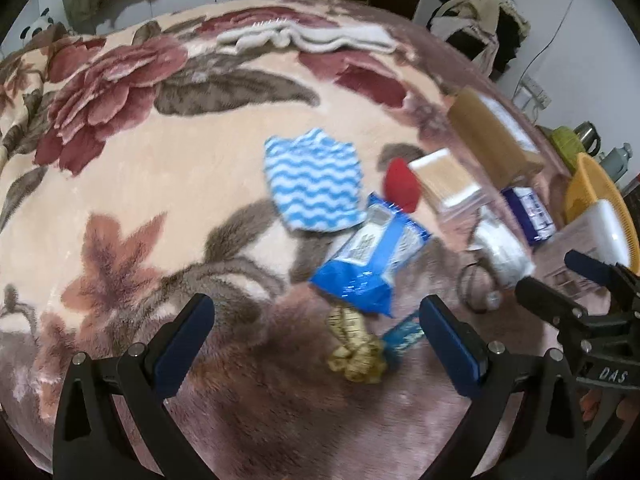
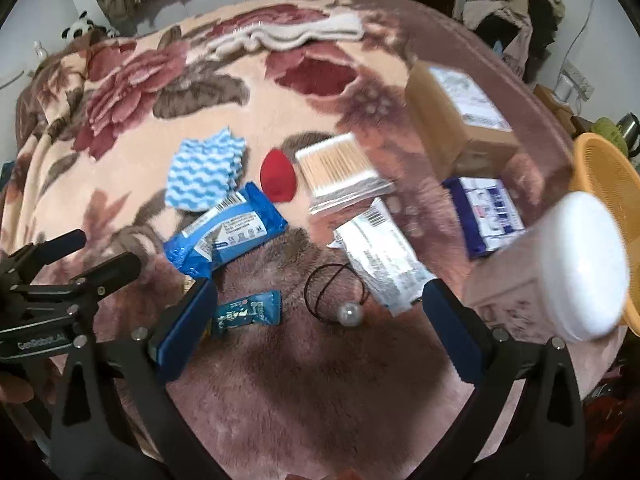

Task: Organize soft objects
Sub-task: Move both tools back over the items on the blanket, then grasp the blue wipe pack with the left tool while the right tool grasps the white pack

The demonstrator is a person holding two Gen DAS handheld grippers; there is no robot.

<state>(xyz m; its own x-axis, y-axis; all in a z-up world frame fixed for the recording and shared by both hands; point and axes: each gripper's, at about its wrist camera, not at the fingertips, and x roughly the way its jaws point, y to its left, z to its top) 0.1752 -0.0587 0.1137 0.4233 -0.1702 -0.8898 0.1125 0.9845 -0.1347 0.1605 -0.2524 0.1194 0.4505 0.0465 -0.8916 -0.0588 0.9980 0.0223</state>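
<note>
Jaws on both grippers spread wide, nothing between them. Left gripper [image 1: 316,336] hovers over the bed blanket [image 1: 140,184]; right gripper [image 2: 320,312] likewise, and it shows at the right edge of the left view.

Landmark: blue wipes packet [image 2: 224,228], lying flat on the blanket.
- Blue-and-white wavy cloth [image 2: 204,174]: just beyond the packet, its near edge touching or slightly under it.
- Red sponge [image 2: 278,178]: beyond the packet, to its right, beside the cloth.
- Cotton swab pack [image 2: 340,170]: right of the sponge, touching it or nearly so.
- White sachet [image 2: 380,256]: right of the packet, apart from it.
- Black hair tie [image 2: 332,292] with a pearl bead: nearer than the packet, between it and the sachet.
- Small teal wrapper [image 2: 248,312]: just in front of the packet, close to the right gripper's left jaw.
- Yellow scrunchie [image 1: 356,348]: in front of the packet in the left view, mostly hidden in the right view.
- Dark blue tissue pack [image 2: 488,216]: well right of the packet.
- Cardboard box [image 2: 452,120]: far right, beyond the tissue pack.
- Orange basket [image 2: 608,176]: at the bed's right edge, a white-ended roll [image 2: 576,272] in front of it.
- Folded white towel [image 2: 288,34]: far side of the bed.

Both views motion-blurred.
</note>
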